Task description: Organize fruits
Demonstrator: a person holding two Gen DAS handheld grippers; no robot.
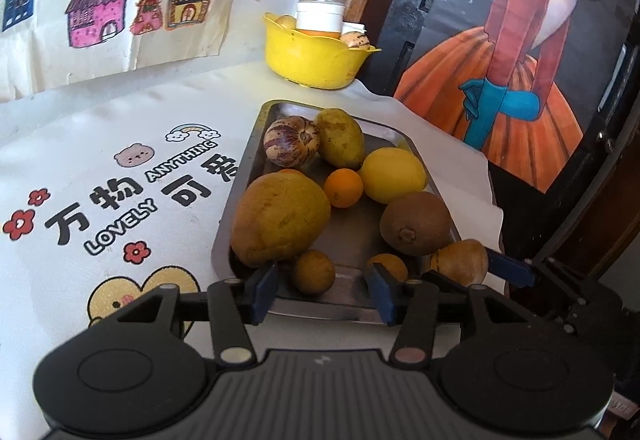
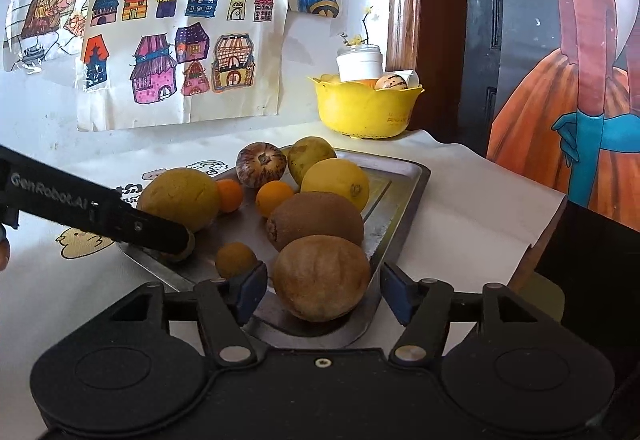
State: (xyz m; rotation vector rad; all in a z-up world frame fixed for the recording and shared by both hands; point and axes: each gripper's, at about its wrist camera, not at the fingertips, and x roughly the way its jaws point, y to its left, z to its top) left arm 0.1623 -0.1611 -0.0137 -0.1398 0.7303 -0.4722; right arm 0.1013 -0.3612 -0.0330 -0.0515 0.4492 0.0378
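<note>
I have both tools at the near end of the tray, which sits on the counter with the fruit piled in it. My left tool is spread part way, with a small brown fruit lying between its pads; the pads flank it without pressing, so I hold nothing there. My right tool is also part open around the big brown fruit at the tray's near corner; I see a gap on each side, so that one rests on the tray, not in a grip.

To do this well, I'd back each tool straight off and keep the pads wide until clear, so neither round fruit gets nudged and rolls into its neighbours or over the low rim. The kiwi touches the big brown fruit from behind, which should steady it. The yellow bowl at the far end holds more fruit and a white jar.
</note>
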